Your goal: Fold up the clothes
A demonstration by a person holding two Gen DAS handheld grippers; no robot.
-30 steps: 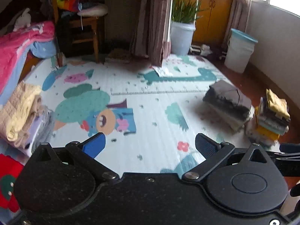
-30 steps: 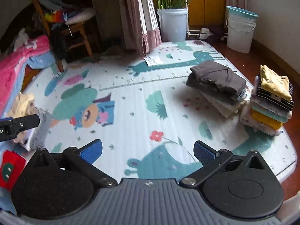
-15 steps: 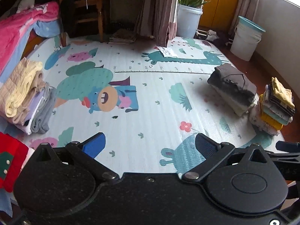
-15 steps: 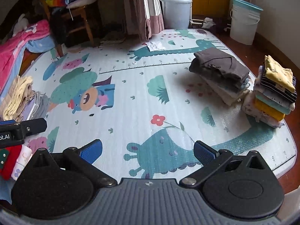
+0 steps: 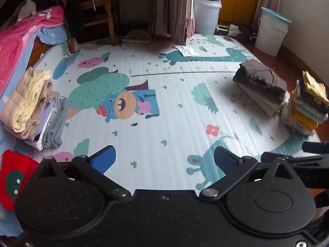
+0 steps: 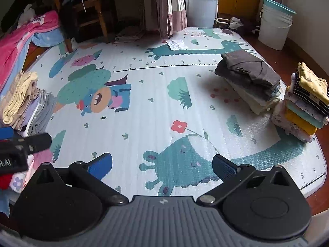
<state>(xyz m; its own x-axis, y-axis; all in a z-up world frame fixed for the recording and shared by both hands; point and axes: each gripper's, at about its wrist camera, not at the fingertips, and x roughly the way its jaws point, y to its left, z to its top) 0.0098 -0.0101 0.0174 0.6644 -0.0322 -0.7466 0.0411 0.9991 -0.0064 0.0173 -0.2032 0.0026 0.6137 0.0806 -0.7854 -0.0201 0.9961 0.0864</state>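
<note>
While both grippers hang over it with nothing in them, the big play mat (image 5: 164,135) on the floor lies bare in the middle, likely kept free as the spot for spreading each piece out flat.

On the mat's left edge sits a loose pile of clothes (image 5: 33,109) (cream, purple and grey ones), bunched up, so I think these wait to be folded. Just in front of that pile a red garment (image 5: 12,177) lies at the very edge.

Over on the right stand two neat stacks, close side by side: a dark folded stack (image 6: 250,80) and a taller colourful stack (image 6: 304,103). They look finished, and are probably put there to stay out of the way.

The left gripper (image 5: 164,160) has its blue fingers spread wide apart, holding nothing. The right gripper (image 6: 162,162) is spread wide too, and empty.

Next job, I guess, is reaching left for a fresh piece.
</note>
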